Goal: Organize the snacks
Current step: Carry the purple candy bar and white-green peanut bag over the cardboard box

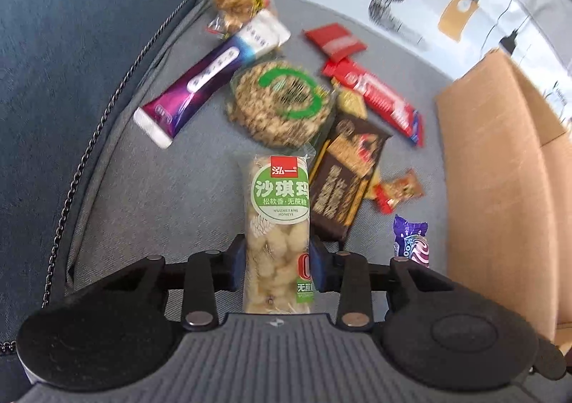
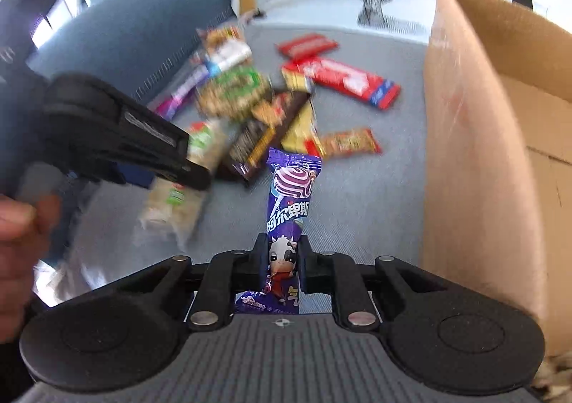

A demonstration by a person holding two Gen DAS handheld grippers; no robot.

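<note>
My left gripper (image 1: 276,260) is shut on a clear sachima bar with a green label (image 1: 279,210), held above the grey sofa seat (image 1: 161,195). My right gripper (image 2: 284,260) is shut on a purple lollipop packet (image 2: 287,202). The left gripper (image 2: 118,138) with the sachima bar (image 2: 178,195) shows at the left of the right wrist view. The purple packet also shows in the left wrist view (image 1: 411,240). A pile of snacks lies ahead: a round green-label cake (image 1: 279,102), a dark chocolate bar (image 1: 346,174), a red wafer bar (image 1: 379,99), a purple tube (image 1: 200,81).
An open cardboard box (image 2: 475,138) stands at the right on the seat; it also shows in the left wrist view (image 1: 500,167). The blue sofa back (image 1: 71,45) rises at the left. A small red pack (image 1: 336,42) and an orange candy (image 1: 400,190) lie nearby.
</note>
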